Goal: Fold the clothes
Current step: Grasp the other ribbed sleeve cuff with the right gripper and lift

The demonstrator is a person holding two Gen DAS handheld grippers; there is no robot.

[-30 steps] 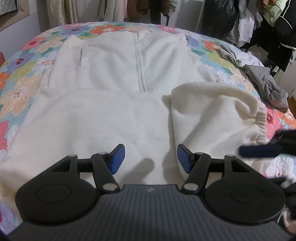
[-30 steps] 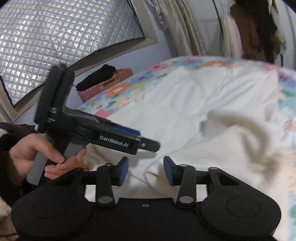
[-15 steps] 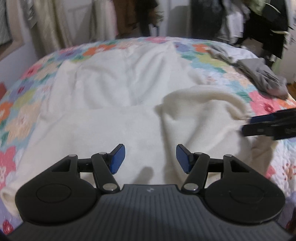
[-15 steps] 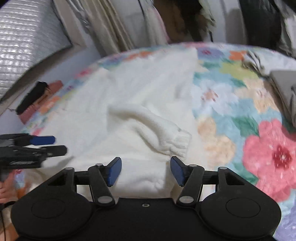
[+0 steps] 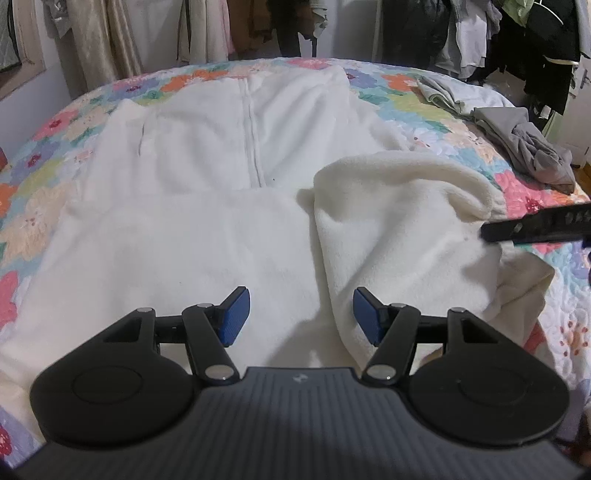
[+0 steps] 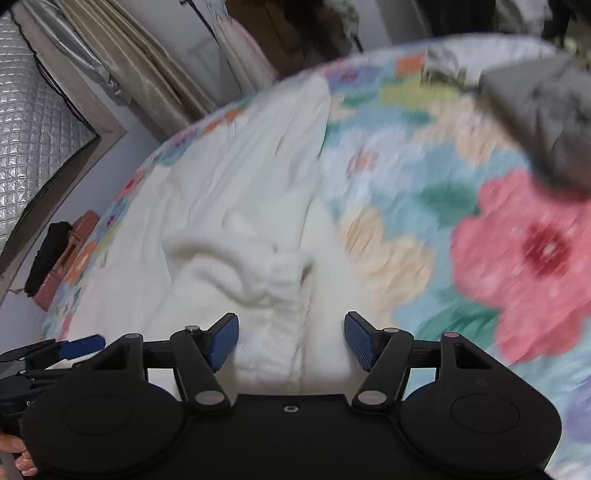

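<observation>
A white fleece jacket (image 5: pixel 207 155) lies spread on the bed, zip up, with its near part folded across. One sleeve (image 5: pixel 399 229) lies doubled over on the right side. My left gripper (image 5: pixel 301 315) hovers open over the fold, nothing between its blue pads. In the right wrist view the sleeve's ribbed cuff (image 6: pixel 280 291) lies just ahead of my right gripper (image 6: pixel 291 341) and runs down between its fingers. Its jaws are opening and the pads stand clear of the cloth. One right-gripper finger (image 5: pixel 535 225) pokes in beside the sleeve; the left gripper (image 6: pixel 55 354) shows low left.
The floral quilt (image 5: pixel 33 206) covers the bed. A crumpled grey garment (image 5: pixel 528 147) lies at the right edge, also the grey garment (image 6: pixel 546 122) seen blurred. Hanging clothes (image 5: pixel 480 33) line the far wall. A reddish box (image 6: pixel 62 258) with something black on it sits at the left.
My right gripper swung away from the left gripper, rolled, and came down over the sleeve cuff, its jaws widening. The left gripper stayed open and shifted only slightly.
</observation>
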